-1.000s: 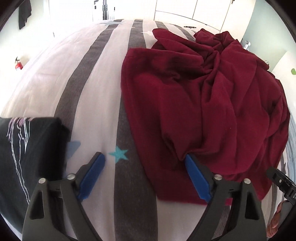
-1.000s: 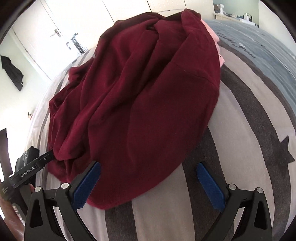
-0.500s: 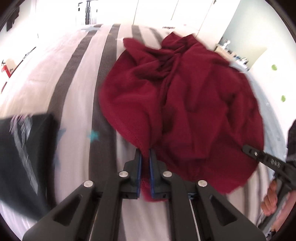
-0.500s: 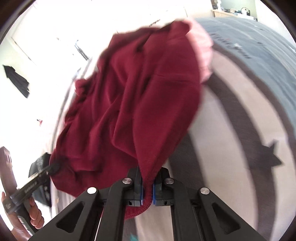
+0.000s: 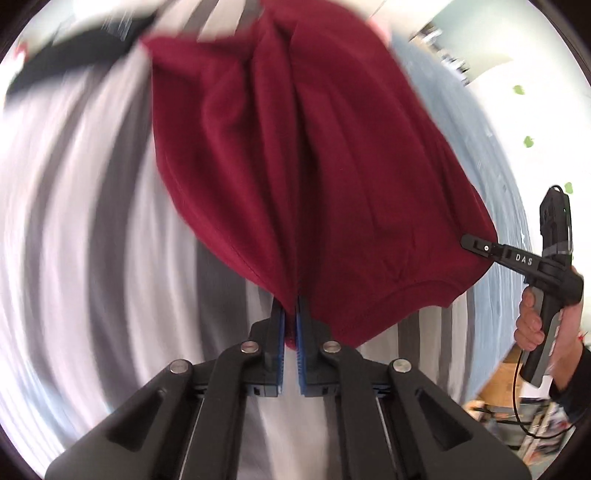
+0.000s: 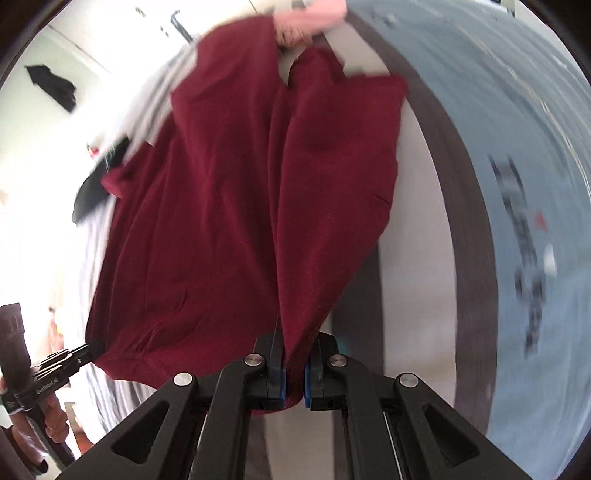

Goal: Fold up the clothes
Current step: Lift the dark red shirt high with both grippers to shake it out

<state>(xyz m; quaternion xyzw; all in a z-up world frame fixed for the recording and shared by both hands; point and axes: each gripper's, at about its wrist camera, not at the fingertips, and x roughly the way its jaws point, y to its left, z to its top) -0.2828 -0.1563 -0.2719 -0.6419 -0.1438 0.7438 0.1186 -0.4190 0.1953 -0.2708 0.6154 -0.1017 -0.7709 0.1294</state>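
A dark red garment [image 5: 314,166] hangs lifted above the striped bed, stretched between both grippers. My left gripper [image 5: 290,317] is shut on one hem corner of it. My right gripper [image 6: 293,354] is shut on the other hem corner of the garment [image 6: 229,206]. The right gripper also shows at the right of the left wrist view [image 5: 476,247], pinching the hem. The left gripper shows at the lower left of the right wrist view [image 6: 88,349]. The hem sags between them.
The bed has a white and grey striped cover [image 5: 74,221] and a blue-grey blanket [image 6: 517,184]. A black folded garment [image 5: 70,62] lies at the far left. A pink garment [image 6: 310,18] lies beyond the red one. The background is motion-blurred.
Both grippers went from open to shut on the red garment's hem, then lifted it off the bed. The garment now hangs spread between them.
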